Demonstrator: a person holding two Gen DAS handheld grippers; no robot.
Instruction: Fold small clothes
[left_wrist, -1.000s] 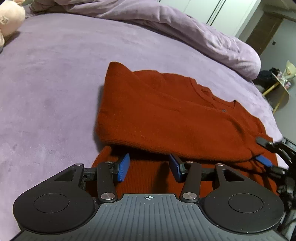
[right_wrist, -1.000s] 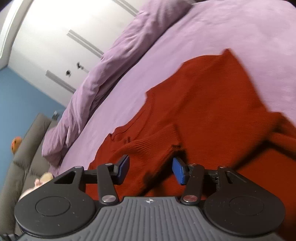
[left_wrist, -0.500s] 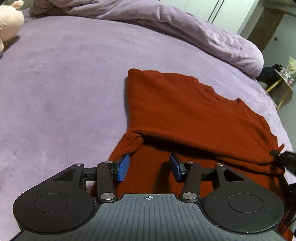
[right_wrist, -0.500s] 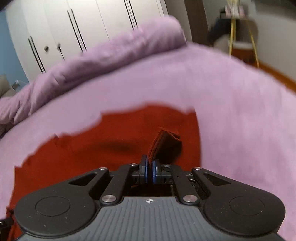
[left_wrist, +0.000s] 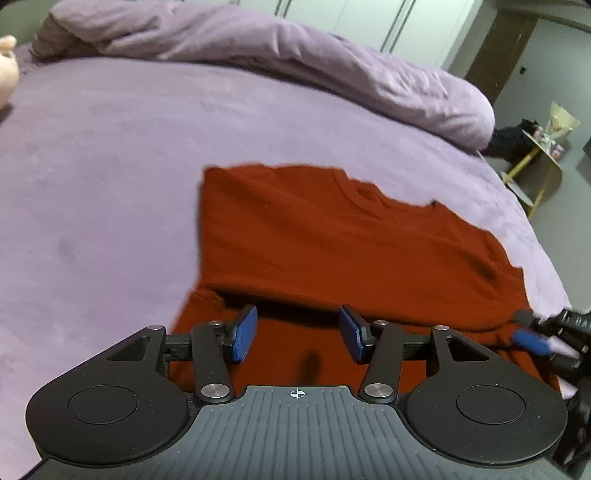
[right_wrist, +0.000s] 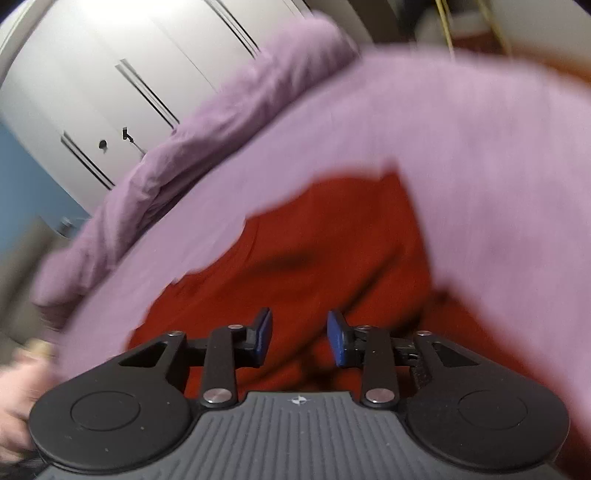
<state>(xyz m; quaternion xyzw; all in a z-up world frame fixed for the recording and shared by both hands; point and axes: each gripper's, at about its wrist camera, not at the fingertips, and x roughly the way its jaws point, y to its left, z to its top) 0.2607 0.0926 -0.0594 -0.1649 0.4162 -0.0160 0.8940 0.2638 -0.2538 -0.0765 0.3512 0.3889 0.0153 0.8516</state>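
A rust-red knit sweater (left_wrist: 332, 243) lies on the purple bed, its upper part folded down over the lower part, with a fold edge running across just beyond my left gripper. My left gripper (left_wrist: 298, 334) hovers open above the sweater's near part, nothing between its blue pads. The right gripper (left_wrist: 532, 338) shows at the right edge of the left wrist view, by the sweater's right side. In the blurred right wrist view, my right gripper (right_wrist: 300, 336) hangs over the red sweater (right_wrist: 343, 240); its jaws are opening, and no cloth is between them.
A bunched purple duvet (left_wrist: 295, 62) lies along the bed's far side. White wardrobe doors (right_wrist: 122, 81) stand behind it. A pale plush toy (left_wrist: 7, 74) sits at the far left. A small yellow-legged side table (left_wrist: 546, 155) stands off the bed's right side.
The right gripper shut on a sleeve cuff, then opened and let it go. The sweater's left side got folded in, leaving a narrower shape. Both grippers drew back and rose a little.
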